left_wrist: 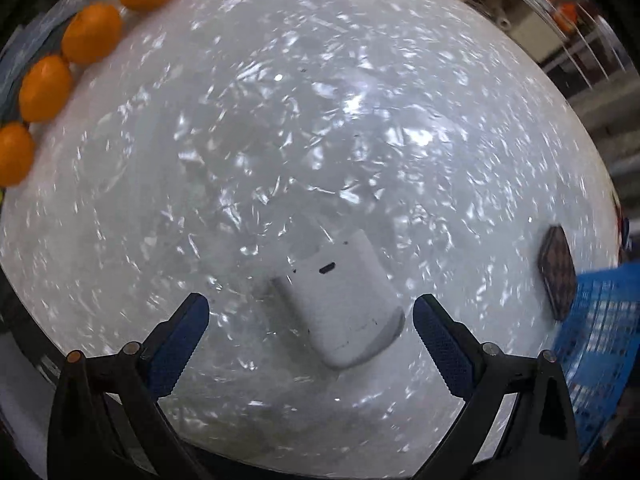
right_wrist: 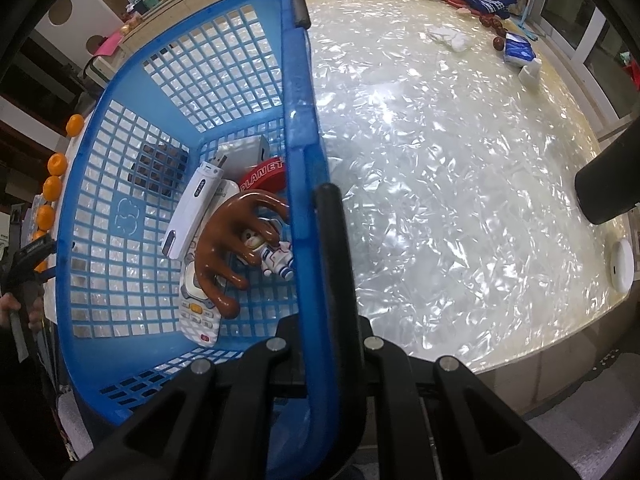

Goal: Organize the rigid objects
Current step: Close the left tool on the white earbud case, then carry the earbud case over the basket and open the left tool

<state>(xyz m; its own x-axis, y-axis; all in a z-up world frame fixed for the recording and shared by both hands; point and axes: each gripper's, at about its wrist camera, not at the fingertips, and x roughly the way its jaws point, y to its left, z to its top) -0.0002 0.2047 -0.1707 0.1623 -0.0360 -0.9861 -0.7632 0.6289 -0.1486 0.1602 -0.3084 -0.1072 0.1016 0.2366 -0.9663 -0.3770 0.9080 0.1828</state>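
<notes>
On the left, the left gripper (left_wrist: 310, 334) hovers with jaws wide around a white rounded plastic case (left_wrist: 342, 304) lying on the pearly counter (left_wrist: 320, 120), not yet collected. To the right, the right gripper (right_wrist: 320, 216) clamps the blue plastic mesh basket (right_wrist: 298, 128), already holding several items. I judge the task partway done.
</notes>
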